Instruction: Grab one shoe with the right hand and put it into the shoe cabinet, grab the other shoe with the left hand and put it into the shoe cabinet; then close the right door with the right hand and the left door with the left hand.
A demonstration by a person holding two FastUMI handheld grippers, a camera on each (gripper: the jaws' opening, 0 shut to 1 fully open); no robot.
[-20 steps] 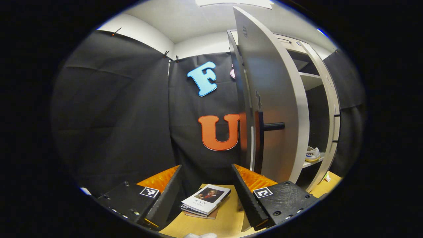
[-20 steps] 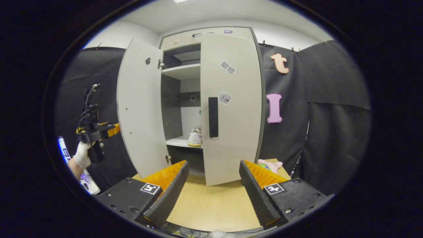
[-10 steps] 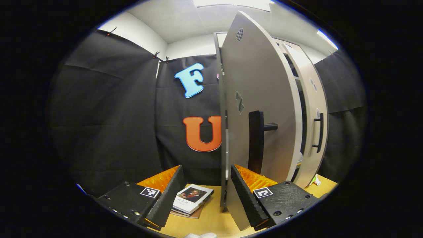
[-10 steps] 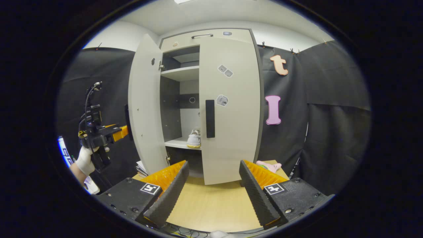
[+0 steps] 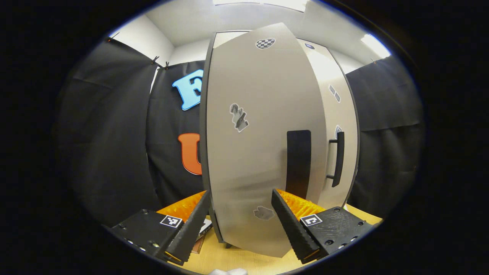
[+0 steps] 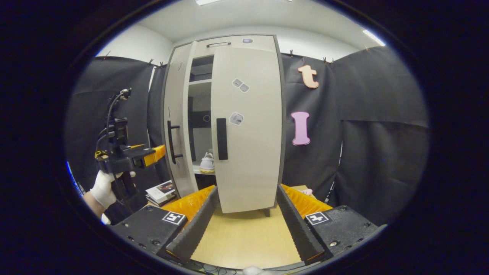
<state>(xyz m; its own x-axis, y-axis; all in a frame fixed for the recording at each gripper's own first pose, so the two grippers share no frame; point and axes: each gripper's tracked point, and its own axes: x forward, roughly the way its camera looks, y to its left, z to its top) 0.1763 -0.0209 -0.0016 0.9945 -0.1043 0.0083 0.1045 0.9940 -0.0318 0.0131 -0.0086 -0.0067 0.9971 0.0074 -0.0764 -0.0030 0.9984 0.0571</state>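
In the right gripper view the grey shoe cabinet [image 6: 244,42] has its right door [image 6: 248,152] shut, black handle [image 6: 221,138] on it. The left door [image 6: 176,114] stands a narrow gap ajar. Through that gap a white shoe [image 6: 207,163] sits on a shelf. A gloved hand [image 6: 103,187] holds my left gripper [image 6: 156,152] just outside the left door. In the left gripper view that door [image 5: 248,152] and its handle [image 5: 298,158] loom close beyond my open left gripper [image 5: 240,193]. My right gripper [image 6: 247,189] is open and empty, facing the right door from a short distance.
The cabinet stands on a light wooden tabletop [image 6: 244,236]. A stack of books [image 6: 162,191] lies left of the cabinet's foot, also glimpsed by the left finger [image 5: 202,229]. A pink soft toy [image 6: 305,191] peeks out at the cabinet's right. Black cloth walls surround the booth.
The left door has swung from wide open to nearly shut, with my left gripper following behind it. The cabinet has drifted left in the right gripper view.
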